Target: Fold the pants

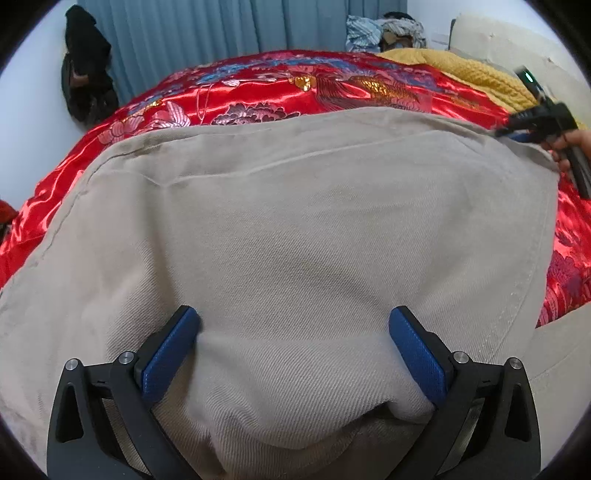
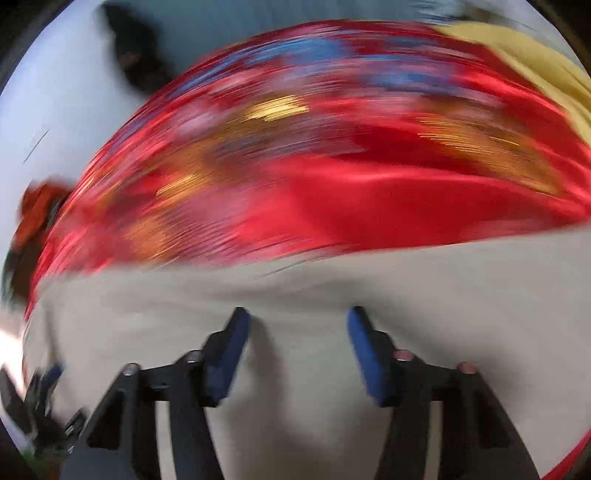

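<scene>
While the beige pants (image 1: 295,229) lay spread over the red bedspread (image 1: 258,92), the left gripper (image 1: 294,321) stood wide, a soft hump of cloth bulging between its pads. The right gripper (image 2: 298,317) hung half open above the fabric, pinching nothing (its view was blurred). Thick twill like that looked limp but weighty; the stitched hem ahead seemed the surest hold. Beyond lay a yellow blanket (image 1: 480,77) and a clothes heap (image 1: 388,29), well apart.

Both wrist views look steeply down from close above the beige pants (image 1: 295,221) on the red embroidered bedspread (image 1: 258,92). The 2 views share pants, bedspread and curtain (image 1: 184,29); the right view is motion-blurred
</scene>
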`<state>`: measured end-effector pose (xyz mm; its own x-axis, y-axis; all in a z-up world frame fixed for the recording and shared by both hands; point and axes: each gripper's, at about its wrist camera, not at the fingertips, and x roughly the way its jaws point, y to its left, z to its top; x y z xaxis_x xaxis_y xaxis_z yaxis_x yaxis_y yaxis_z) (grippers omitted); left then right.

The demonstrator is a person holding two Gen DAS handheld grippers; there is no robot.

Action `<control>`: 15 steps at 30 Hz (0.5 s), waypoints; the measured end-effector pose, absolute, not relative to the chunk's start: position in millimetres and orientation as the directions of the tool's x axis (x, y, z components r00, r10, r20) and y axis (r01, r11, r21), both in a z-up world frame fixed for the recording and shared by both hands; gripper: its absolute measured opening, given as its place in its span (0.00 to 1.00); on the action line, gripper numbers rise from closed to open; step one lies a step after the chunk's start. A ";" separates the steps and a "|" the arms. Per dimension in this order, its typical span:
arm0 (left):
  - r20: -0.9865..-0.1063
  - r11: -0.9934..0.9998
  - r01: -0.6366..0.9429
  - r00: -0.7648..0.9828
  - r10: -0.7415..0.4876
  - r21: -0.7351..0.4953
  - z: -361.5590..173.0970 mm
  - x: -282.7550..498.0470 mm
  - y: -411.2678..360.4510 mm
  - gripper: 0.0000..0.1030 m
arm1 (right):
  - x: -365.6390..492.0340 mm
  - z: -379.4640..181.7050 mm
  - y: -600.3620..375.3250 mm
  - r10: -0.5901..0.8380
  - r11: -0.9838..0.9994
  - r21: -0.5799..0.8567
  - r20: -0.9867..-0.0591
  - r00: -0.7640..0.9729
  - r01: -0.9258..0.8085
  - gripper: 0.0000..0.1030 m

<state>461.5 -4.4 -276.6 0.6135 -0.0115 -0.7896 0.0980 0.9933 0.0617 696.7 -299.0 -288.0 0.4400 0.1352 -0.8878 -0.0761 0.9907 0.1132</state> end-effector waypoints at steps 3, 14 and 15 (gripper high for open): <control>-0.786 0.994 0.097 0.618 -0.014 0.059 -276.7 460.0 -4.0 0.99 | 701.1 -274.1 -394.4 -0.186 0.969 -0.095 -0.886 0.425 0.227 0.56; -0.778 0.993 0.093 0.628 -0.005 0.069 -278.2 456.0 -4.3 0.99 | 677.3 -258.4 -436.7 -0.077 0.980 0.013 -0.895 0.440 0.198 0.60; -0.778 0.993 0.093 0.629 -0.005 0.069 -278.3 456.1 -4.4 0.99 | 677.6 -266.8 -432.0 -0.077 0.981 0.005 -0.910 0.408 0.194 0.53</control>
